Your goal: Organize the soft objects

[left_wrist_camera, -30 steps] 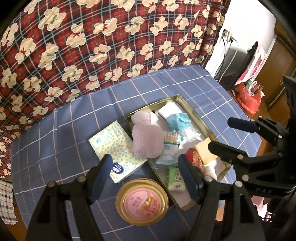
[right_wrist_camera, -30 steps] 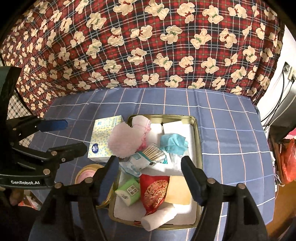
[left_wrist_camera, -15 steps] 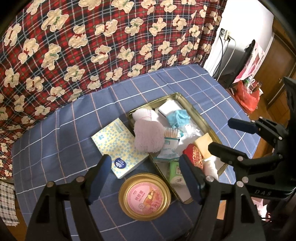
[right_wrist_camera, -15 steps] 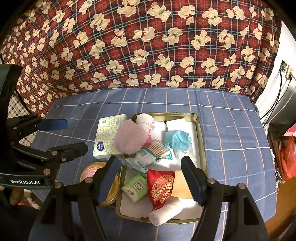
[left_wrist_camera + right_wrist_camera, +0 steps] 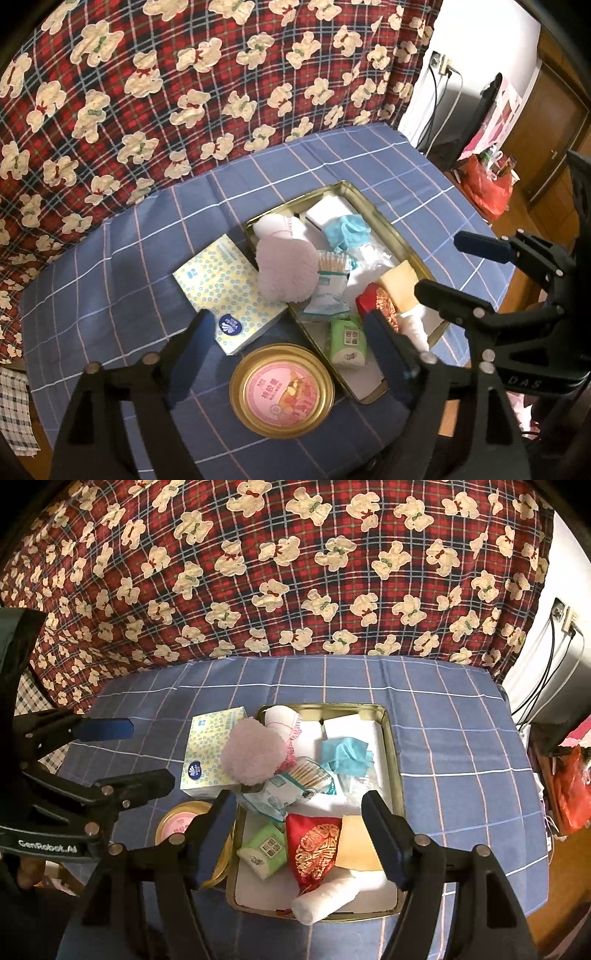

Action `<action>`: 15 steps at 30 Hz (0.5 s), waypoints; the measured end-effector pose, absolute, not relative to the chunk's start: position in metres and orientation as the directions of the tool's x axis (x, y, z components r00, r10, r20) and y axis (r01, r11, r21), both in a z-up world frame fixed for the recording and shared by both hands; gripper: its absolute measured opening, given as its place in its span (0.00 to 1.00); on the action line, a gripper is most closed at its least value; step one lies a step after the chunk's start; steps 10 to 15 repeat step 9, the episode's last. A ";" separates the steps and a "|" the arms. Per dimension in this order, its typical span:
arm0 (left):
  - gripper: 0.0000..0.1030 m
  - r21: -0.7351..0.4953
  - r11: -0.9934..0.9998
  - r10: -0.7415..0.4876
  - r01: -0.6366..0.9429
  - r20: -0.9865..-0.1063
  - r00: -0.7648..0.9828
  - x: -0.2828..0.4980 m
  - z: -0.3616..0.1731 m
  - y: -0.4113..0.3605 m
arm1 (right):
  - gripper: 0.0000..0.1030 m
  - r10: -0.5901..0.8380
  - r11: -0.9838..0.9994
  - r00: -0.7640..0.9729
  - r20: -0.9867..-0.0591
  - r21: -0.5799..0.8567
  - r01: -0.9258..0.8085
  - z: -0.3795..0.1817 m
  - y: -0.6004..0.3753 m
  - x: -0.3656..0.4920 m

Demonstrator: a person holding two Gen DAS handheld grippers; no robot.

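1. left gripper (image 5: 286,345) hung empty over the round gold tin (image 5: 282,390), jaws wide after just opening more.
2. right gripper (image 5: 299,830) hovered half-open with nothing held, above the gold tray (image 5: 392,738).
3. the soft stuff sat in that tray: red pouch (image 5: 314,847), white roll (image 5: 325,895), and further back the pink puff (image 5: 253,755), spilling onto the tissue pack (image 5: 208,747).
4. i'd guess pinch one item low, lift slow.

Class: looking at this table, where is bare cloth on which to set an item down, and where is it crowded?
Bare blue tablecloth lies right of the gold tray and behind it, toward the bear-print cloth. The tray is crowded; the tissue box and round tin fill its left.
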State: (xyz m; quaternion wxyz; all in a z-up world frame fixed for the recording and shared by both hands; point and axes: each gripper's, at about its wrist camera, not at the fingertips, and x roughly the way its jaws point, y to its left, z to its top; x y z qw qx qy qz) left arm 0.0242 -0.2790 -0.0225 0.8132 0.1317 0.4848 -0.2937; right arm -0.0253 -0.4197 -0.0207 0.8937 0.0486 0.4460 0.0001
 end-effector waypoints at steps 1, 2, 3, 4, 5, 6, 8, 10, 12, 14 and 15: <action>0.84 -0.072 0.791 -0.351 0.607 -0.866 0.355 0.024 -0.023 -0.279 | 0.70 0.041 0.995 0.602 -0.797 0.086 0.045 -0.021 -0.420 -0.026; 0.84 -0.072 0.790 -0.352 0.609 -0.867 0.354 0.024 -0.024 -0.280 | 0.70 0.040 0.995 0.602 -0.798 0.085 0.046 -0.021 -0.420 -0.026; 0.84 -0.072 0.788 -0.352 0.611 -0.867 0.353 0.024 -0.024 -0.280 | 0.70 0.040 0.995 0.601 -0.798 0.085 0.047 -0.022 -0.421 -0.026; 0.84 -0.071 0.787 -0.352 0.613 -0.867 0.352 0.024 -0.025 -0.281 | 0.70 0.040 0.995 0.599 -0.799 0.087 0.050 -0.022 -0.422 -0.026; 0.84 -0.070 0.786 -0.351 0.614 -0.868 0.351 0.024 -0.025 -0.282 | 0.70 0.040 0.995 0.598 -0.800 0.088 0.051 -0.023 -0.422 -0.026; 0.84 -0.071 0.783 -0.354 0.618 -0.868 0.349 0.024 -0.025 -0.283 | 0.70 0.040 0.995 0.598 -0.801 0.089 0.052 -0.023 -0.423 -0.026; 0.84 -0.065 0.782 -0.353 0.620 -0.867 0.353 0.024 -0.025 -0.284 | 0.70 0.040 0.995 0.596 -0.802 0.089 0.054 -0.024 -0.424 -0.025; 0.84 -0.063 0.782 -0.350 0.620 -0.867 0.354 0.025 -0.025 -0.285 | 0.70 0.040 0.994 0.595 -0.803 0.090 0.055 -0.025 -0.424 -0.025; 0.84 -0.063 0.782 -0.350 0.620 -0.867 0.354 0.025 -0.025 -0.285 | 0.70 0.040 0.994 0.595 -0.803 0.090 0.055 -0.025 -0.424 -0.025; 0.84 -0.063 0.782 -0.350 0.620 -0.867 0.354 0.025 -0.025 -0.285 | 0.70 0.040 0.994 0.595 -0.803 0.090 0.055 -0.025 -0.424 -0.025; 0.84 -0.063 0.782 -0.350 0.620 -0.867 0.354 0.025 -0.025 -0.285 | 0.70 0.040 0.994 0.595 -0.803 0.090 0.055 -0.025 -0.424 -0.025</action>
